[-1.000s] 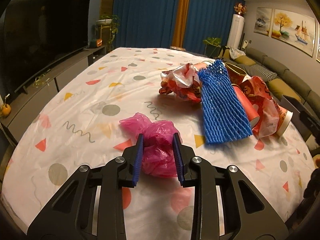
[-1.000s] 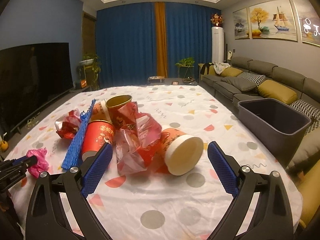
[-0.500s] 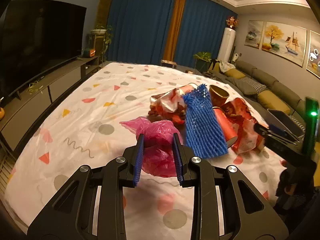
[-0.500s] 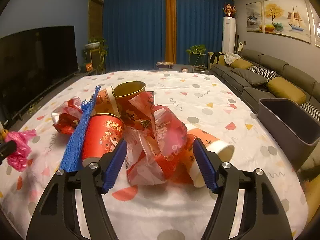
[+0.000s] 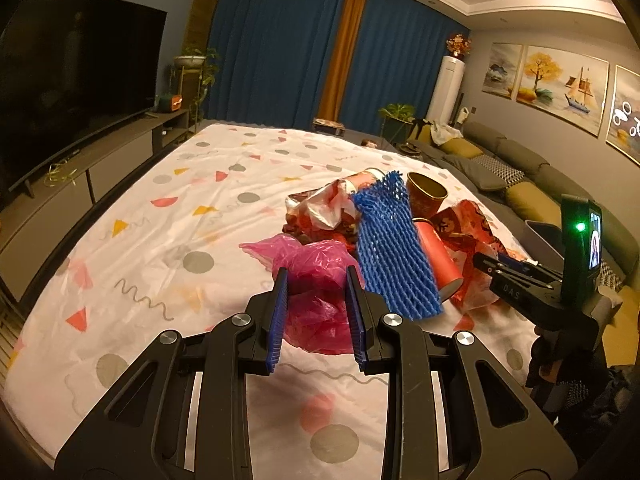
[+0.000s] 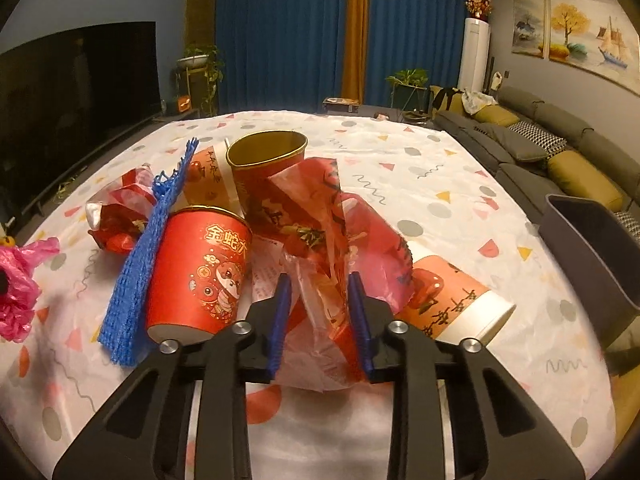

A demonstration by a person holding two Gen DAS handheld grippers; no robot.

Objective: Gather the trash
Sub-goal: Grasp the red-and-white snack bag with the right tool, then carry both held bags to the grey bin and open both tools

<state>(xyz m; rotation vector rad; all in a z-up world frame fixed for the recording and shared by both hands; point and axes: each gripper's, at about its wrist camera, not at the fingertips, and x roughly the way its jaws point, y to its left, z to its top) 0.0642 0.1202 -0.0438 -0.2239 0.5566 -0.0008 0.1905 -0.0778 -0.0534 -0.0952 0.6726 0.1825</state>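
My left gripper (image 5: 316,284) is shut on a crumpled pink plastic bag (image 5: 316,268) and holds it above the table; the bag also shows in the right wrist view (image 6: 16,284). My right gripper (image 6: 320,292) is shut on a red and clear plastic wrapper (image 6: 320,248) in the trash pile. The pile holds a blue foam net (image 6: 140,256), a red paper cup (image 6: 200,272) on its side, a gold-lined cup (image 6: 268,164), an orange cup (image 6: 456,304) and a crumpled red wrapper (image 6: 116,216). The right gripper's body shows in the left wrist view (image 5: 540,292).
A dark grey bin (image 6: 596,244) stands beside the table's right edge, next to the sofa (image 6: 560,148). The table (image 6: 440,160) has a white cloth with coloured shapes. A TV (image 5: 72,92) on a low cabinet stands to the left.
My right gripper moved forward into the pile and closed from wide open onto the plastic wrapper. My left gripper lifted the pink bag and swung toward the right.
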